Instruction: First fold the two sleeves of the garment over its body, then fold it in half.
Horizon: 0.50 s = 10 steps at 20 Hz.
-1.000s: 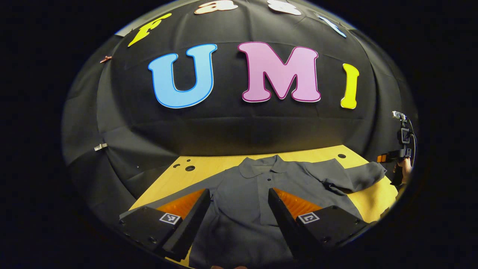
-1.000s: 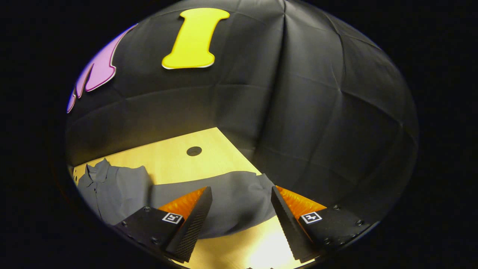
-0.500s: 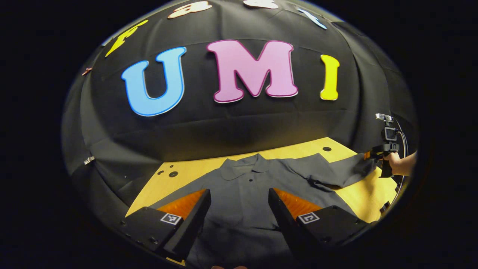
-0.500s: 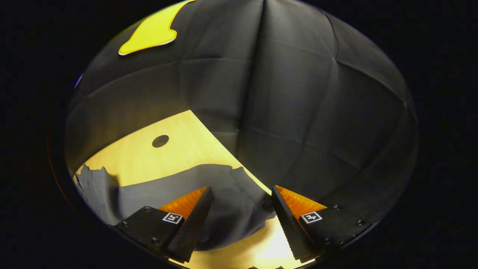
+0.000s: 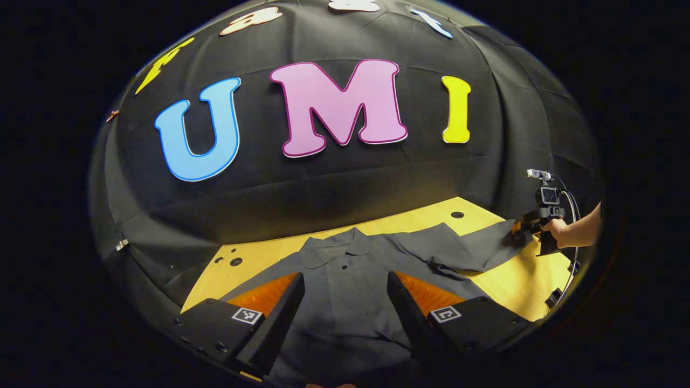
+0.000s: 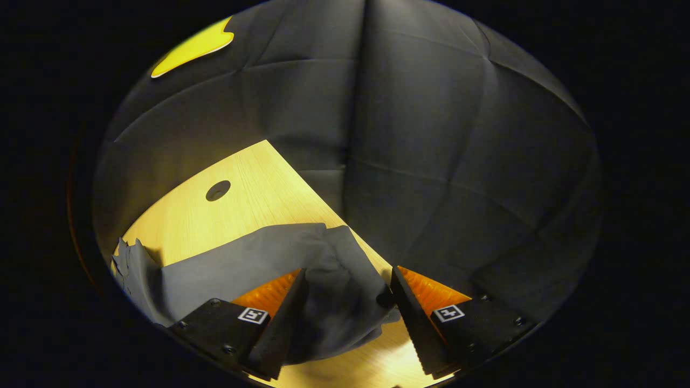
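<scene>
The dark grey collared polo shirt [image 5: 350, 291] lies spread flat on the pale wooden table [image 5: 517, 283], collar toward the black cloth wall, front up, so both sleeves can be reached from the sides. Neither sleeve is over the body yet, so by my reading this is the very start of the first fold.

Over on the right, the right gripper [image 6: 345, 312] is at the far end of the right sleeve [image 6: 253, 267], which stretches out across the table toward its edge. Its two black wedge-shaped fingers, orange-backed, stand wide apart, and the bunched cuff sits between them. The cloth brushes the inner faces, but there is a clear gap, so no pinch yet. From the left gripper view you can see that same gripper [image 5: 531, 226], with a hand [image 5: 555, 231] around its handle, right at the sleeve tip [image 5: 509, 237]. It looks placed to take the cuff so the sleeve can swing in over the chest.

The left gripper [image 5: 345, 315] hangs above the shirt's body, fingers spread wide and holding nothing, the placket and lower front showing between them. It sits near the middle, perhaps waiting its turn, perhaps ready to steady the body.

Next call, I'd say: close on that cuff cleanly, catching both layers.
</scene>
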{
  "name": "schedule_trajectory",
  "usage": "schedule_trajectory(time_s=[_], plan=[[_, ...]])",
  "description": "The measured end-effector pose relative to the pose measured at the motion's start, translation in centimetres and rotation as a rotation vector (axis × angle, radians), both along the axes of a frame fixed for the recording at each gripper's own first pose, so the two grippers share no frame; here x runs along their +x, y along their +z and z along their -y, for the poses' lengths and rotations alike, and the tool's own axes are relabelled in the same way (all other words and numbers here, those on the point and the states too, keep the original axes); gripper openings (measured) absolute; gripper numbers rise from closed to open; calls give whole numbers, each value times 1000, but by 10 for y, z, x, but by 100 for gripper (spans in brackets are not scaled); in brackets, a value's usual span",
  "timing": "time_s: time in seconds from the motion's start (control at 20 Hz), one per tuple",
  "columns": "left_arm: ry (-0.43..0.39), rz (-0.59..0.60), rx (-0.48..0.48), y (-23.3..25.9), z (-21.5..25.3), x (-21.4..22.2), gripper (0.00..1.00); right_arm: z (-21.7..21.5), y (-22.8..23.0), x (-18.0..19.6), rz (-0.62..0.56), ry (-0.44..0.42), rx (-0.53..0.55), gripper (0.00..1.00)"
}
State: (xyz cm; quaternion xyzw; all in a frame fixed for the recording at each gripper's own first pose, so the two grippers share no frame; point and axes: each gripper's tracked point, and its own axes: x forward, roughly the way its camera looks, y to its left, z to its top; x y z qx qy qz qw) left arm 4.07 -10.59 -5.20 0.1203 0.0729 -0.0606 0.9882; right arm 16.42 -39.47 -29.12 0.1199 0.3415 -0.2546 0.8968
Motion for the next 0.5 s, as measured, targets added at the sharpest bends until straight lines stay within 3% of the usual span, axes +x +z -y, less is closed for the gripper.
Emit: schedule_trajectory(time_s=[0.25, 0.3, 0.5], plan=[[36, -6, -21, 0, -8, -5, 98, -17, -2, 13, 0, 48, 5, 7], [39, -8, -23, -1, -11, -7, 98, -19, -1, 12, 0, 64, 12, 10], [66, -18, -42, -8, -22, -8, 98, -24, 3, 4, -16, 78, 75, 6]])
